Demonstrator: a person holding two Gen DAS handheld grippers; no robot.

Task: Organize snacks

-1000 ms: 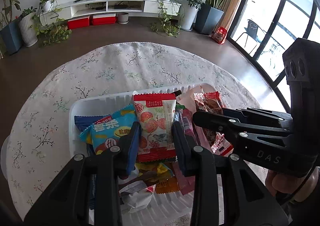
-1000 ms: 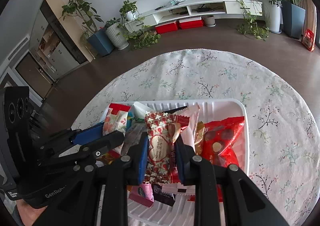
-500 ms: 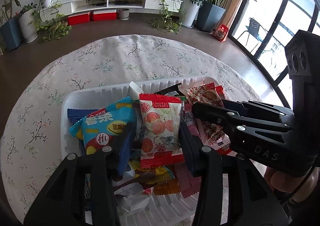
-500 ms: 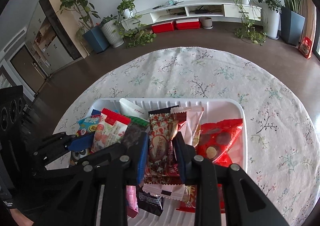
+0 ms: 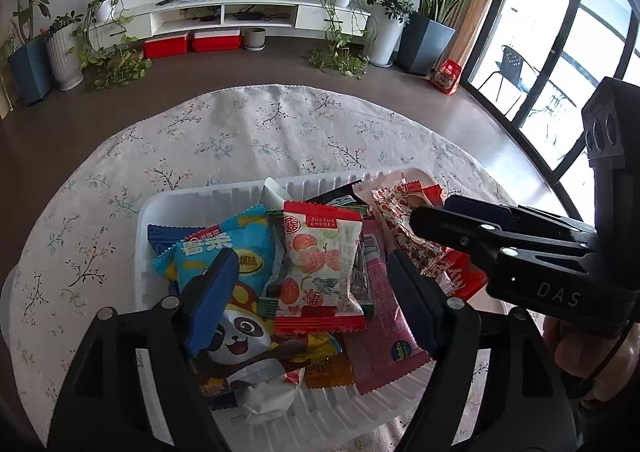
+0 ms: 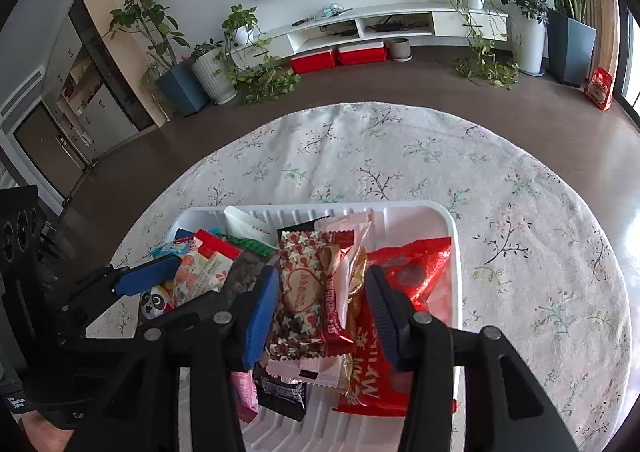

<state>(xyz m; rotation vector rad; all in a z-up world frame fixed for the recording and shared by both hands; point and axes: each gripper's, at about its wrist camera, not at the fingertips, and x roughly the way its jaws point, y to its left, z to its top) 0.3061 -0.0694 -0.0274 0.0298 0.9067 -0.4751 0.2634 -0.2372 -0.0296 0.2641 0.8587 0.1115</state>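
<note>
A white ribbed tray (image 5: 224,196) (image 6: 416,212) full of snack packets sits on the round floral table. My left gripper (image 5: 308,288) is open just above the tray, its jaws either side of a red-and-white fruit candy packet (image 5: 320,264) that lies on the pile. A blue panda packet (image 5: 236,268) lies to its left. My right gripper (image 6: 320,300) is open, its jaws either side of a brown heart-print packet (image 6: 304,292) lying in the tray. A large red bag (image 6: 416,276) lies to its right. Each gripper shows in the other's view.
The floral tablecloth (image 5: 248,132) (image 6: 520,236) covers the round table around the tray. Beyond the table edge is dark floor, a white TV shelf (image 5: 224,12), potted plants (image 6: 176,68) and a window wall (image 5: 560,52) on the right.
Both grippers have opened, letting go of the fruit candy packet and the heart-print packet, which now lie in the tray. Both grippers drew back a little.
</note>
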